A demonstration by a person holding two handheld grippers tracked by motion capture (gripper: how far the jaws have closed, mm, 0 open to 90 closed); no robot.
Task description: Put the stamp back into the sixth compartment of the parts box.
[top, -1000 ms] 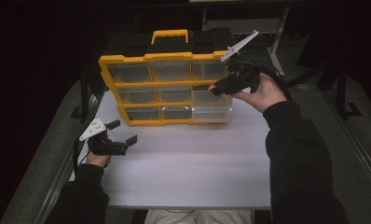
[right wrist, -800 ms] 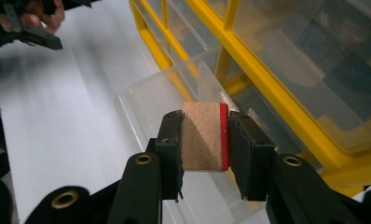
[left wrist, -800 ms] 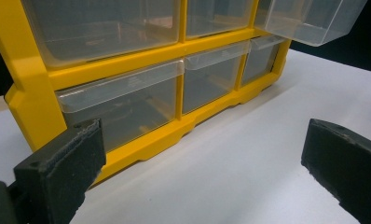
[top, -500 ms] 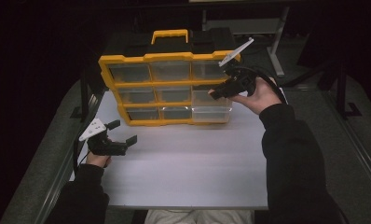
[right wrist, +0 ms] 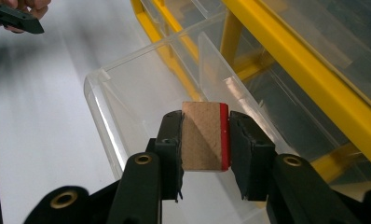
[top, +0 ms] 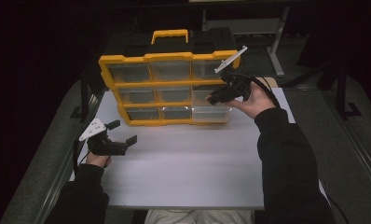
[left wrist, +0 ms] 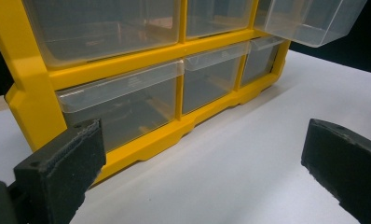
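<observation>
**Block held over the open drawer**

My right gripper [right wrist: 205, 140] has its jaws closed on a small wooden block [right wrist: 202, 136] with 1 red face, which sits against one jaw pad. I hold it directly above a clear drawer [right wrist: 141, 93] that is pulled out of the yellow organizer [top: 167, 86], at the right end of its lowest row as the high view shows it. The hold makes sense as a drop position: the drawer stands out far enough that its open top is exposed, and the block hangs over that opening, not yet inside or touching the walls. My judgement is that releasing here would land it in the drawer.

My left gripper [top: 123, 133] hangs low over the white tabletop [top: 183, 163], near the organizer's lower left corner, jaws spread wide and holding nothing. From its own camera the organizer's 3 lower drawers run away to the right. I read it as parked clear, ready to steady the cabinet if the drawer needs pushing shut.
</observation>
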